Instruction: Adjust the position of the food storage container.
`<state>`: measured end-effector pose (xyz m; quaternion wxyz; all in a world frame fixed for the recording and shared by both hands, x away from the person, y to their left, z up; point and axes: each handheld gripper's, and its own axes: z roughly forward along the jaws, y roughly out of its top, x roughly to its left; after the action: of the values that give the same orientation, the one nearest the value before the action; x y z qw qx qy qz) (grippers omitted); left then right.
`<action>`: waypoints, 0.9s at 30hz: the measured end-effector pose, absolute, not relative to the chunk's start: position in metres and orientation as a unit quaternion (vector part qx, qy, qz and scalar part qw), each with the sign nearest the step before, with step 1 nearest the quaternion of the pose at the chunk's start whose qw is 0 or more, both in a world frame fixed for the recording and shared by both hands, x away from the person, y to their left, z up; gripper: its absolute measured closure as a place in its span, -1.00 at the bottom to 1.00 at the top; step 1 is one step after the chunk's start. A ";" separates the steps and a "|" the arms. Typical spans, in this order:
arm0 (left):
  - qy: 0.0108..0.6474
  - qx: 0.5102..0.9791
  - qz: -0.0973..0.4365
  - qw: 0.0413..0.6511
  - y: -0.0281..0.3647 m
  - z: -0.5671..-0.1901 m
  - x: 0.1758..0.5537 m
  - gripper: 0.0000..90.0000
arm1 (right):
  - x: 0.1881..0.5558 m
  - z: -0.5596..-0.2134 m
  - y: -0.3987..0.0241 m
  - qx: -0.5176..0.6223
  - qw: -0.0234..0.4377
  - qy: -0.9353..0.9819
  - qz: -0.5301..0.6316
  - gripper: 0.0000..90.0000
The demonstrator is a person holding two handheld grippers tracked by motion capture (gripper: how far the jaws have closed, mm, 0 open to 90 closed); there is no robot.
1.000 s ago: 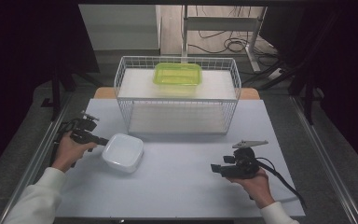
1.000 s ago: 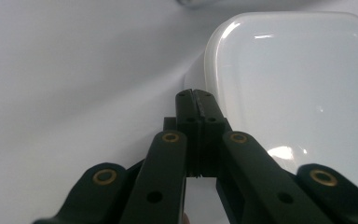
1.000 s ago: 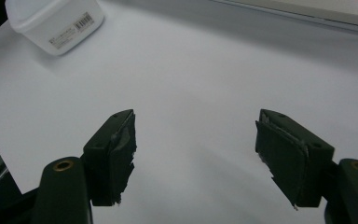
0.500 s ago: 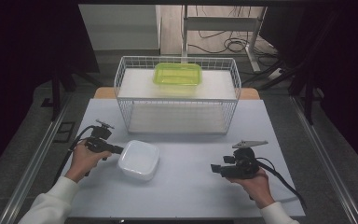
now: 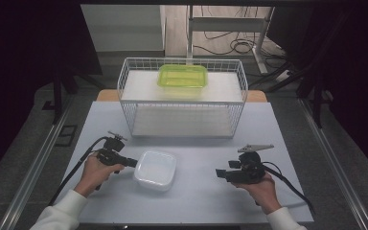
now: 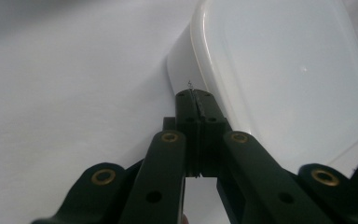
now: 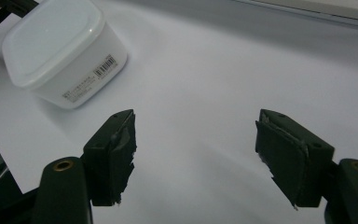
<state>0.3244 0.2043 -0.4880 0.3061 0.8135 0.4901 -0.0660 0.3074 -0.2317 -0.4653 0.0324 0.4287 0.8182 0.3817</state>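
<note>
Now my left gripper has its jaws clenched with nothing between them, tips touching the near-left side of the white lidded container. Bare mat separates it from my right gripper, jaws released. Behind stands the wire basket.

Gripper agape near white container

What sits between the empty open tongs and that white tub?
Nothing: in the right gripper view, bare white table runs from the right tongs to the tub. The high view agrees.
</note>
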 end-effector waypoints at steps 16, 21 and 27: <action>0.459 0.825 -0.105 0.311 0.172 -0.499 0.316 0.99 | 0.308 -0.467 -0.231 0.426 0.034 0.821 0.378 -0.36; 0.445 0.833 -0.110 0.310 0.157 -0.498 0.315 0.99 | 0.309 -0.468 -0.230 0.425 0.034 0.822 0.377 -0.36; 0.437 0.834 -0.118 0.316 0.143 -0.499 0.316 0.99 | 0.308 -0.468 -0.230 0.426 0.034 0.822 0.376 -0.36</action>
<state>0.3155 0.1429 -0.4991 0.3155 0.8341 0.4367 -0.1184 0.3081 -0.2302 -0.4680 0.0342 0.4258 0.8223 0.3760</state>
